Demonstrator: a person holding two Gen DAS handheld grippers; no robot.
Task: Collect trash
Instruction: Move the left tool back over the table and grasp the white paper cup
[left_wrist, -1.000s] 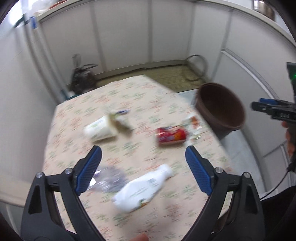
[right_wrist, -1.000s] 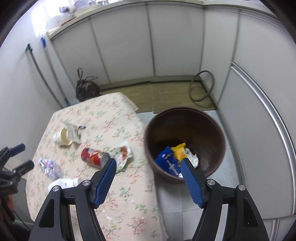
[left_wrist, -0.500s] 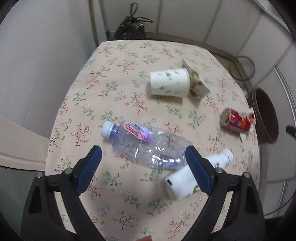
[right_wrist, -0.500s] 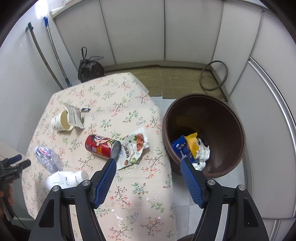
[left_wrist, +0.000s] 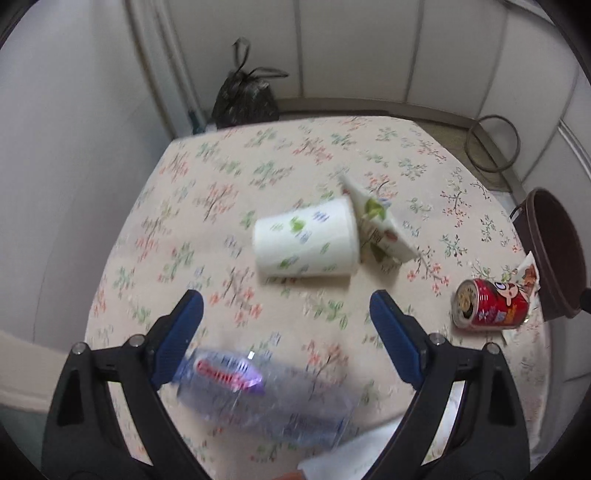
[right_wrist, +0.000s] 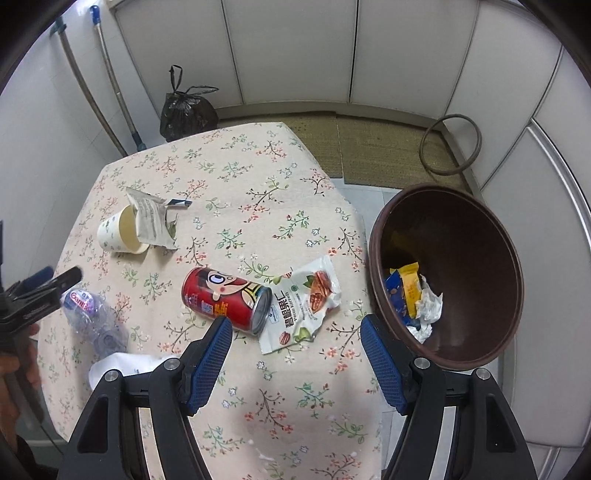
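Note:
On the floral tablecloth (right_wrist: 240, 173) lie a crushed clear bottle (left_wrist: 266, 398) (right_wrist: 94, 317), a white paper cup (left_wrist: 306, 240) (right_wrist: 120, 234) on its side with a torn wrapper (left_wrist: 380, 225) beside it, a red can (right_wrist: 225, 299) (left_wrist: 487, 308), a white nut packet (right_wrist: 303, 302) and a white bottle (right_wrist: 118, 363). My left gripper (left_wrist: 286, 328) is open and empty, just above the clear bottle. My right gripper (right_wrist: 295, 354) is open and empty, above the table edge near the can and packet. The brown bin (right_wrist: 476, 229) holds several wrappers.
A black rubbish bag (right_wrist: 186, 110) and two mop handles (right_wrist: 107, 81) stand by the far wall. A hose ring (right_wrist: 450, 144) lies on the mat behind the bin. White cabinet walls enclose the space. The bin also shows in the left wrist view (left_wrist: 554, 251) at the table's right.
My left gripper has swung over the clear bottle and dropped closer to it, so it now sits low between the fingers. My right gripper has moved nearer the can and packet.

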